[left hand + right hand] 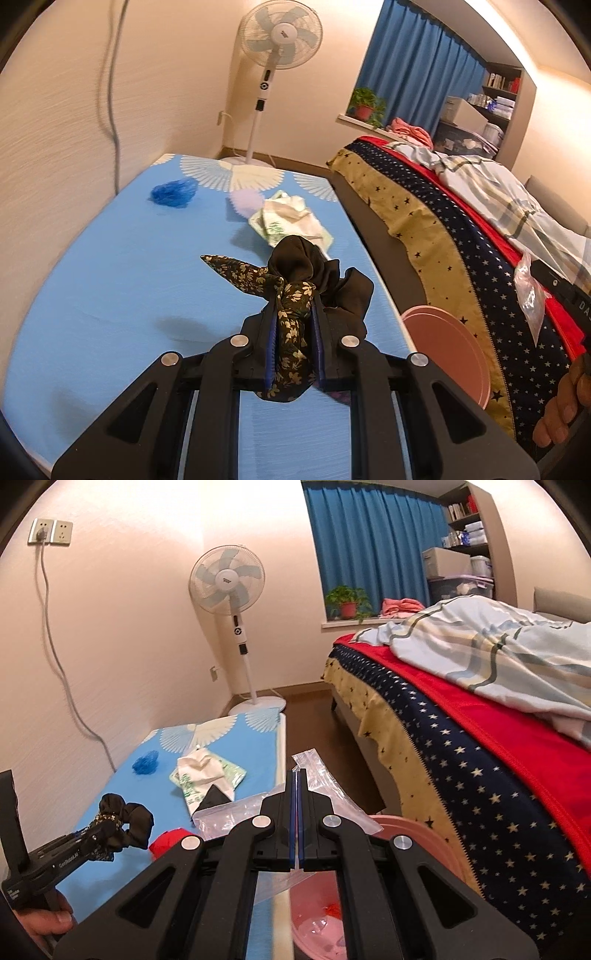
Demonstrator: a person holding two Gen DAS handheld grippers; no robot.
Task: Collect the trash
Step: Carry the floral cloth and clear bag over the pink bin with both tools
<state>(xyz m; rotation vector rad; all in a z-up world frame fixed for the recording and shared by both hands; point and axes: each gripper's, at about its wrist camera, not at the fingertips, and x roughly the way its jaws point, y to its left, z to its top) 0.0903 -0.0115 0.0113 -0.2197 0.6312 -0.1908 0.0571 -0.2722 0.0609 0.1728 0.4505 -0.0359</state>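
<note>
My left gripper (pixel 293 295) is shut on a knotted cloth bundle (pixel 295 266), black with a floral print, held above the blue-covered table (pixel 110 277). The right wrist view shows that gripper (pixel 99 830) and its bundle (pixel 125 821) at the lower left. My right gripper (pixel 297 775) is shut on a clear plastic zip bag (pixel 221 816) between table and bed; that bag (pixel 530 295) hangs at the right of the left wrist view. A pink basin (pixel 424 849) (pixel 443 350) stands on the floor below, with red scraps (pixel 334 910) inside. On the table lie a blue crumpled wad (pixel 173 192), a tissue pack under white paper (pixel 291 218) and a red scrap (pixel 168 842).
A bed (pixel 480 757) with a star-print cover and a rumpled quilt runs along the right, leaving a narrow floor aisle beside the table. A standing fan (pixel 226 579) is in the far corner. A cable (pixel 59 664) hangs down the left wall. A person's hand (pixel 561 406) grips the right tool.
</note>
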